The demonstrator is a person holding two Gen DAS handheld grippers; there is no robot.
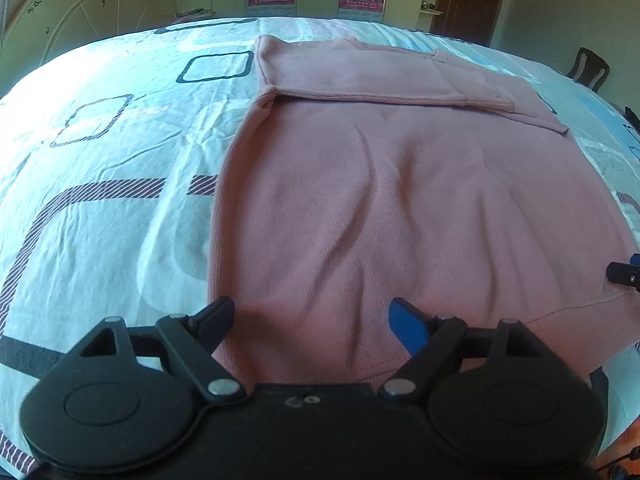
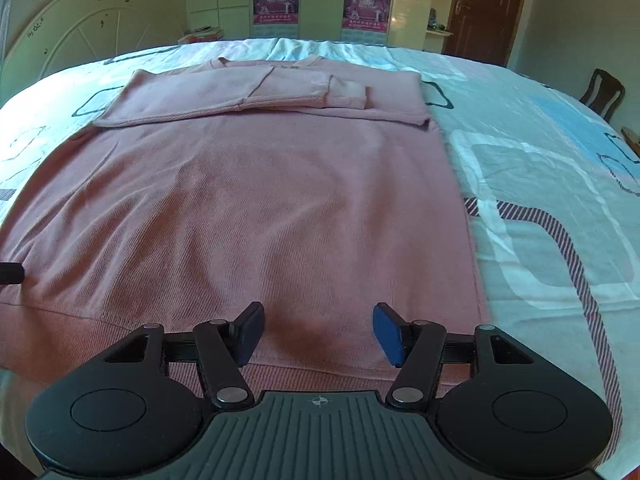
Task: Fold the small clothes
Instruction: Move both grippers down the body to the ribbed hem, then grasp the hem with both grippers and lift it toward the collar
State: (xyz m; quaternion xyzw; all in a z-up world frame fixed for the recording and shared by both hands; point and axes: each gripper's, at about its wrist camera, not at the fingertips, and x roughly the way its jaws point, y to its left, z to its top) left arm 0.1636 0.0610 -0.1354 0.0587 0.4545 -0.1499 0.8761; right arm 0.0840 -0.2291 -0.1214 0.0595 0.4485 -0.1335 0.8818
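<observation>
- Bed sheet point(image 1: 120, 208): thin, creased cotton-like cloth, pale blue and white, printed with rounded squares outlined in dark hatched stripes. It covers the bed under everything.
- Left tool point(image 1: 311, 322): black plastic linkage arms with metal pivot pins; one finger pad reads black, the other blue. Fingers stand wide apart, gripping nothing, poised over the near left corner of the garment by its hem.
- Pink sweater point(image 1: 400, 208): fine ribbed knit, soft, laid flat on the bed, roughly rectangular. Shallow wrinkles run lengthwise through the body.
- Sleeves point(image 2: 280, 96): both folded inward across the upper chest, ribbed cuffs meeting near the middle. Neckline at the far end.
- Hem band point(image 2: 320, 376): wider rib, lies nearest the tools, along the near edge of the bed.
- Right tool point(image 2: 319, 330): same black build, blue pads, ridged grey plate at its base. Fingers spread open, empty, over the hem near the sweater's right side.
- Each tool's tip shows at the edge of the other's view, just beside the hem.
- Far side: pale arched headboard point(image 1: 80, 12), cream wardrobe doors with two pink posters point(image 2: 276, 0), brown door point(image 2: 486, 8), dark wooden chair point(image 2: 602, 92) at the right.
</observation>
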